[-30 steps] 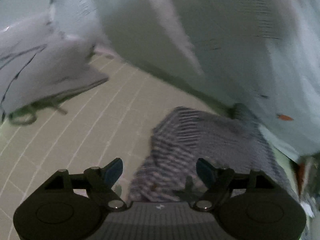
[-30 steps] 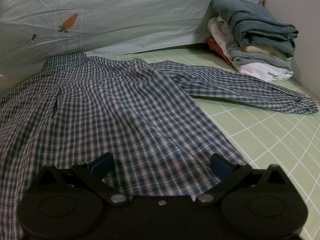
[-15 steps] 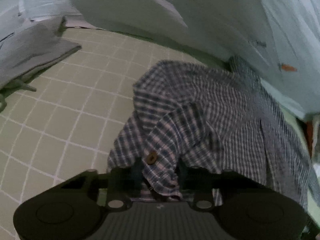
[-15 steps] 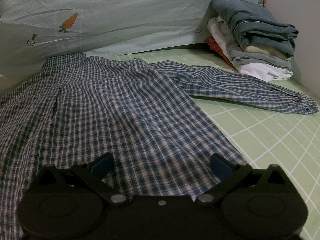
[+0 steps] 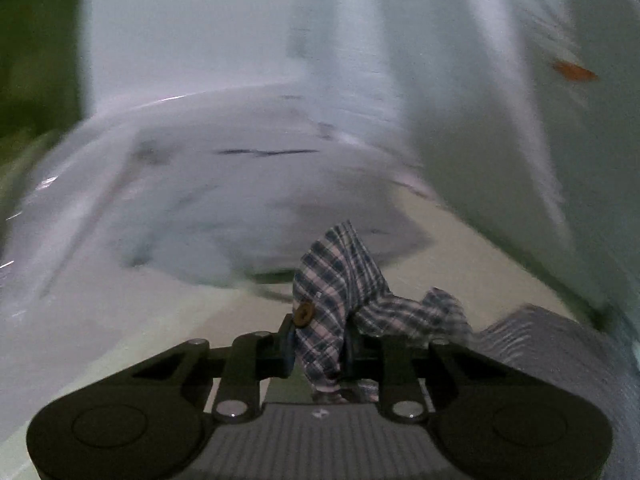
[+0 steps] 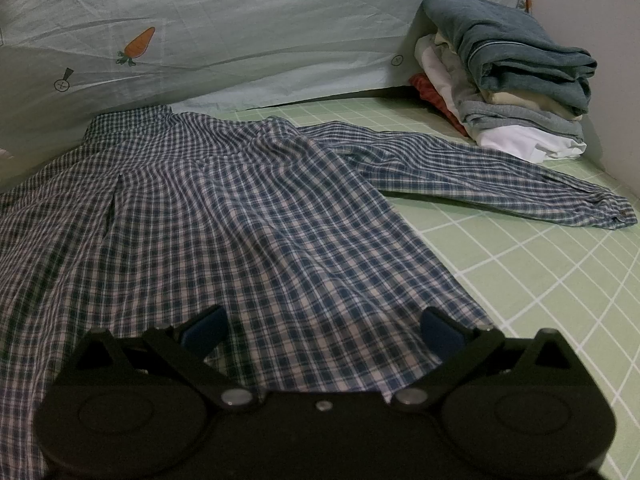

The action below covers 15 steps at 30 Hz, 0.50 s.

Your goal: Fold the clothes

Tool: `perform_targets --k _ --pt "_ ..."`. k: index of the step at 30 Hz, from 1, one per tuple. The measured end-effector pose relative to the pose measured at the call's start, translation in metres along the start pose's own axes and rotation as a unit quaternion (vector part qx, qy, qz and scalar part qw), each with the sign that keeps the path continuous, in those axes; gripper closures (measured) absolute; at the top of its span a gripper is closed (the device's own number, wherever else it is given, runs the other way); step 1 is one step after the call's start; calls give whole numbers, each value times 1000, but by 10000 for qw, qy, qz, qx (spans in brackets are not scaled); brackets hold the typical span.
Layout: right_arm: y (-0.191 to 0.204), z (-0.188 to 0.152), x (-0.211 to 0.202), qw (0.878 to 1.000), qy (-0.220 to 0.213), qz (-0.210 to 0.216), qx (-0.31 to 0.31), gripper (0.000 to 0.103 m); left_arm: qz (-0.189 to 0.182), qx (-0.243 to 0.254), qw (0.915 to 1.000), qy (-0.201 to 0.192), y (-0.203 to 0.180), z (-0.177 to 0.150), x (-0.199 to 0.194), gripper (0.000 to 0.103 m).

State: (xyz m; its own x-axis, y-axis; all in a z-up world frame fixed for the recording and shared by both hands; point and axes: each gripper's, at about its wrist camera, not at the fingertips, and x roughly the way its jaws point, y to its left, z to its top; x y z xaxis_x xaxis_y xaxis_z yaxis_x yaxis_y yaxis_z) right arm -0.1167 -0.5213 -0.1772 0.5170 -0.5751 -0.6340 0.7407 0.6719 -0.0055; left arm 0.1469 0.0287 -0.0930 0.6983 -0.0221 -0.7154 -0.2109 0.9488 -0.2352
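Because the left wrist view is smeared by motion blur, little beyond the gripper can be made out: a pale grey heap of cloth [image 5: 224, 208] at 11 o'clock and the pale quilt [image 5: 500, 92] at 1 o'clock are seen only as streaks. Sharpness is kept only by the left gripper [image 5: 318, 344], angled downward, whose jaws are closing with a buttoned cuff of the checked shirt [image 5: 340, 280] pinched between them; the pads are pressed on the cloth. What lies beyond the cuff at 3 o'clock is blurred.

From the right wrist view, the checked shirt [image 6: 224, 216] is shown spread flat on the green grid sheet [image 6: 540, 272], its left part cut off by the frame edge and its hem hidden under the right gripper [image 6: 320, 330]. That gripper is held low above the hem, tilted downward, fingers spread wide, nothing between them. One sleeve is stretched toward 2 o'clock, near a stack of folded clothes [image 6: 512, 76].
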Motion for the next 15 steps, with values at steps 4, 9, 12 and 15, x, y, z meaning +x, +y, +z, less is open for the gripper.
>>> perform_targets --k 4,9,12,15 --pt "0 0 0 10000 1 0 -1 0 373 -386 9986 22 38 -1 0 80" --pt "0 0 0 10000 1 -3 -2 0 488 -512 9975 46 54 -8 2 79" --pt "0 0 0 10000 1 -2 -5 0 655 -542 9956 393 55 -12 16 76" --pt "-1 0 1 10000 2 -5 -5 0 822 -618 9925 662 57 -19 24 56"
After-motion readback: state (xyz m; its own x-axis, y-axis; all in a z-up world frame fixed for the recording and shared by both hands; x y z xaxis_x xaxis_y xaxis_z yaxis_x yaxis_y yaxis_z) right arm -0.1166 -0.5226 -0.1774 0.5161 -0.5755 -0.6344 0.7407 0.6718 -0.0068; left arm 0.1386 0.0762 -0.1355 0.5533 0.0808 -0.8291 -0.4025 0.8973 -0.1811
